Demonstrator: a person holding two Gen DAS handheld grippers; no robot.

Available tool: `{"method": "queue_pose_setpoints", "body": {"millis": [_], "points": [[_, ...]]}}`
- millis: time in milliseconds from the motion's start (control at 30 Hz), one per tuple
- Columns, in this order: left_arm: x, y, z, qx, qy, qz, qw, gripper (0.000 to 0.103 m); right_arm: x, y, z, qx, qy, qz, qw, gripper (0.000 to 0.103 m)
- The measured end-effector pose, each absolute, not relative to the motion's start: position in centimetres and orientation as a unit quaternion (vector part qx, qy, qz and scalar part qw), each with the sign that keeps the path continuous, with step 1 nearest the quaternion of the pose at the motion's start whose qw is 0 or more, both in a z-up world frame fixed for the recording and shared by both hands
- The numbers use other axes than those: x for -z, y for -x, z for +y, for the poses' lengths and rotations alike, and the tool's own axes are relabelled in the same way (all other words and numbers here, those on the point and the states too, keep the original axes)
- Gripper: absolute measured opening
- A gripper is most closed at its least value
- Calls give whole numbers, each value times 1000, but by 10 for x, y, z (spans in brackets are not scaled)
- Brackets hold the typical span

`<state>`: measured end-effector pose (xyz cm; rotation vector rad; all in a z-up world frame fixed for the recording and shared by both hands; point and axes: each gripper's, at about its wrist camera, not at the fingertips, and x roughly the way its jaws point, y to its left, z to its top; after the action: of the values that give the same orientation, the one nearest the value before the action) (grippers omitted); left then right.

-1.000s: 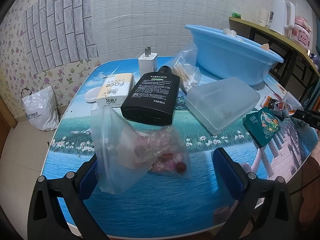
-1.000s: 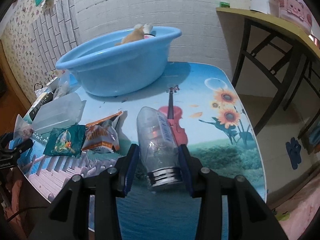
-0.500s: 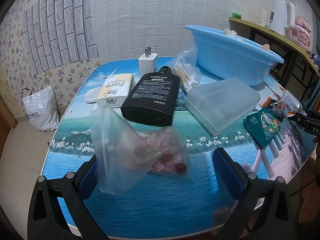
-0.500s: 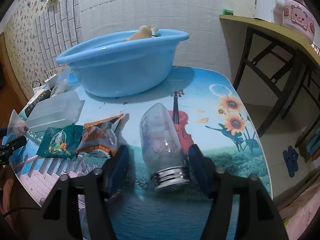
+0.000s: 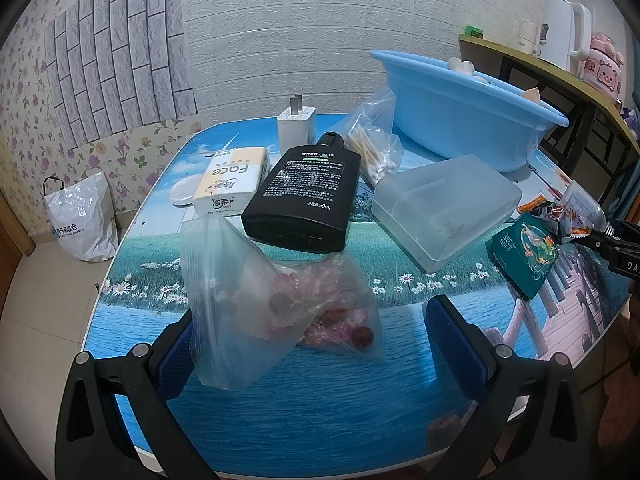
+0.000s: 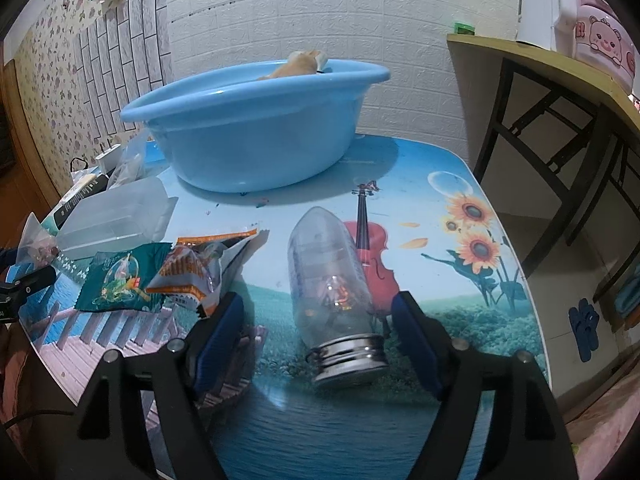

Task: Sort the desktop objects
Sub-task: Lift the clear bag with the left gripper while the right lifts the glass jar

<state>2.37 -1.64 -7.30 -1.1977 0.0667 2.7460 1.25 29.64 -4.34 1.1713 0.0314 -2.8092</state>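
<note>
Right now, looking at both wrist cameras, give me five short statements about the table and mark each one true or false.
1. The clear bulb lies on its side between the right hand-held gripper fingers, which stand apart from it. True.
2. The black bottle stands upright. False: it lies flat on the table.
3. The blue basin is empty. False: an orange-and-white thing pokes above its rim.
4. The left hand-held gripper is open, with a clear bag of pink beads between its fingers. True.
5. The green packet sits inside the clear plastic box. False: it lies on the table in front of the box.
</note>
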Motion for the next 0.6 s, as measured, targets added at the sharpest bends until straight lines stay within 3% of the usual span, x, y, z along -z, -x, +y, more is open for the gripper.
{"method": "queue_pose_setpoints", "body": {"millis": [600], "points": [[73, -24, -16, -915, 398, 22, 70, 103, 44, -13, 296, 923, -383, 11, 47, 77]]}}
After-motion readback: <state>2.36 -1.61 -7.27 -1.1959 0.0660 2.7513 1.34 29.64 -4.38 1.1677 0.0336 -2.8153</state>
